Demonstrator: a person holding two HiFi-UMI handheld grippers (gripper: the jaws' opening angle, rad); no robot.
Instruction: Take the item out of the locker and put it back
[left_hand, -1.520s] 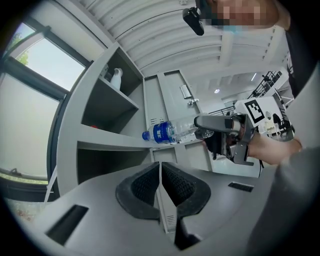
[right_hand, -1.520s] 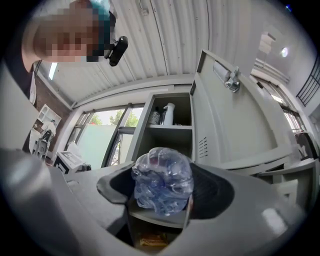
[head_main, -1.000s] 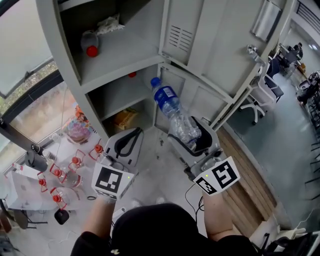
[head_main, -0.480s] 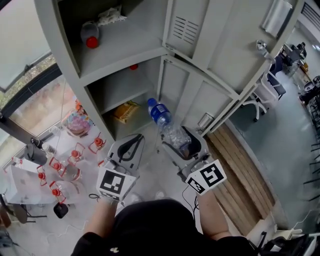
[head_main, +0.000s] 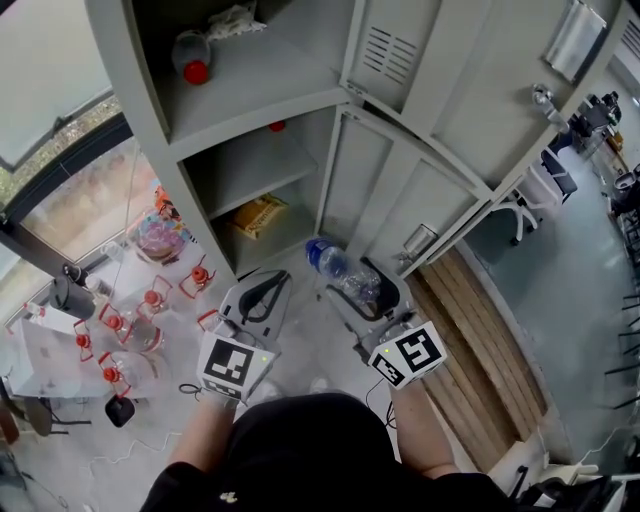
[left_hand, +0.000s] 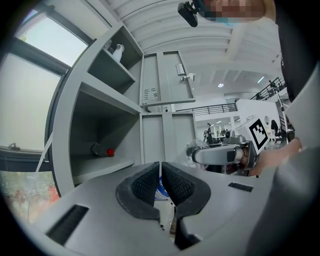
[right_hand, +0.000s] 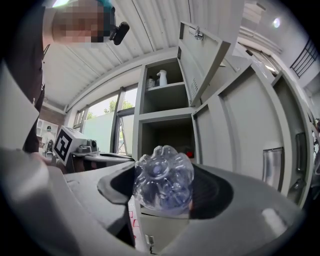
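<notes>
Legend: the right gripper (head_main: 368, 292) is grasping a clear water bottle (head_main: 338, 268) near its base, its fingers (right_hand: 216, 192) clamping the crumpled body. The bottle is hanging just outside the locker (head_main: 262, 112), before its lower open compartment, with the blue-labelled neck pointing toward the locker. The left gripper (head_main: 258, 296) is hovering before the same compartment, its fingers (left_hand: 145, 184) clenched together on nothing. A yellow packet (head_main: 258, 214) is lying inside the locker's lower compartment, and a red-capped bottle (head_main: 190, 52) is lying in the compartment above.
</notes>
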